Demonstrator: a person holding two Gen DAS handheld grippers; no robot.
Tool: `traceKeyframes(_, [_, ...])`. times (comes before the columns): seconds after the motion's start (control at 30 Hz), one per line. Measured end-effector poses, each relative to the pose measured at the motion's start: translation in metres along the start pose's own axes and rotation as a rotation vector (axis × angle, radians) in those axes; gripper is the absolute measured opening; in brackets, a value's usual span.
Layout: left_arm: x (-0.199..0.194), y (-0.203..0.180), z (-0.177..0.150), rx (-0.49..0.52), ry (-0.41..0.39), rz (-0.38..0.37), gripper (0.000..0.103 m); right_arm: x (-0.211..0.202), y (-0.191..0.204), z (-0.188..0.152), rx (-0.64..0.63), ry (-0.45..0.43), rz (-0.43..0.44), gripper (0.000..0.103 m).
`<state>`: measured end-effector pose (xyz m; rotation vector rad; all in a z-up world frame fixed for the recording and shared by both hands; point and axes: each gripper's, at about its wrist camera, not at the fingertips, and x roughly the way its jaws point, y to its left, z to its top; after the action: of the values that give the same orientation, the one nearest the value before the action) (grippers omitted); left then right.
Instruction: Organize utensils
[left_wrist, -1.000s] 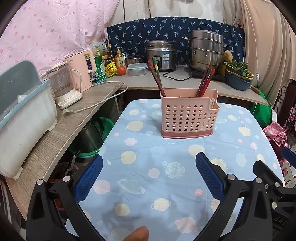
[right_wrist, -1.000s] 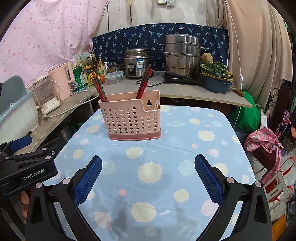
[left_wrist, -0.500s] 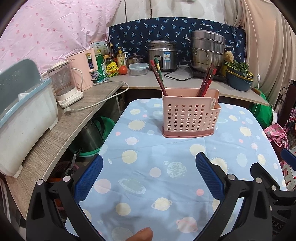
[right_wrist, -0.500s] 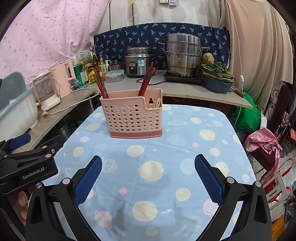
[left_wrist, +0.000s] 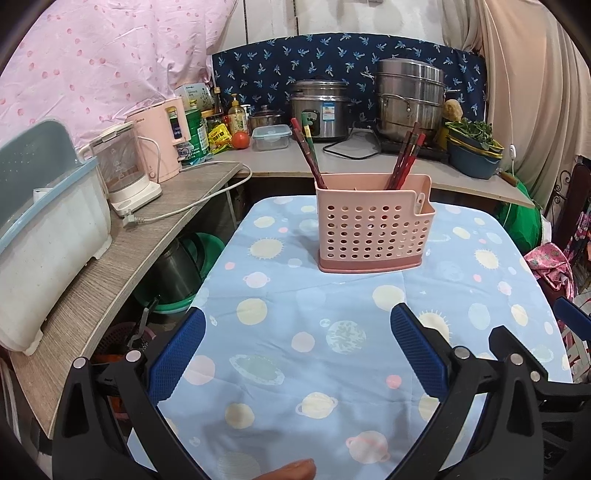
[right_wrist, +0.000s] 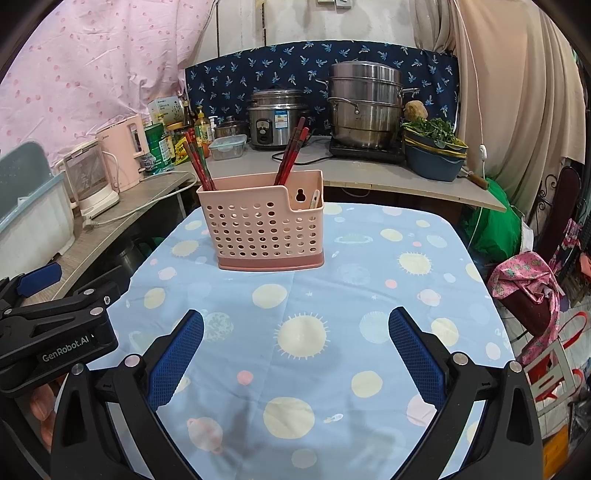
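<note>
A pink perforated utensil holder (left_wrist: 373, 225) (right_wrist: 264, 221) stands upright on the blue planet-print tablecloth (left_wrist: 332, 314) (right_wrist: 332, 302). Dark red chopsticks lean out of its left end (left_wrist: 308, 155) (right_wrist: 197, 162) and its middle section (left_wrist: 404, 158) (right_wrist: 291, 151). A pale utensil tip (right_wrist: 314, 197) shows in its low right pocket. My left gripper (left_wrist: 297, 336) hovers open over the near cloth, nothing between its blue pads. My right gripper (right_wrist: 295, 336) is likewise open and empty, well short of the holder. The left gripper's body (right_wrist: 55, 332) shows at the left of the right wrist view.
A wooden counter (left_wrist: 110, 266) runs along the left with a white bin (left_wrist: 44, 240), a glass kettle (left_wrist: 125, 170) and its cord. The back counter holds a rice cooker (left_wrist: 319, 109), steel steamer pots (left_wrist: 410, 99) and a bowl of greens (left_wrist: 474, 147). Bags (right_wrist: 528, 291) sit at the table's right.
Both views have drifted slightly; the holder sits marginally lower and further right in each frame. Both grippers stay open and empty.
</note>
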<state>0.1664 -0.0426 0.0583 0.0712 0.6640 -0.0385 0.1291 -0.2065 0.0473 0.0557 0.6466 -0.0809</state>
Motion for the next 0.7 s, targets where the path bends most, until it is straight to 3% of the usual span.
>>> traceKeyframes(0.7, [0.007, 0.0017, -0.0027, -0.014, 0.011, 0.021, 0.096, 0.0064, -0.0042, -0.0033, 0.01, 0.005, -0.012, 0.096])
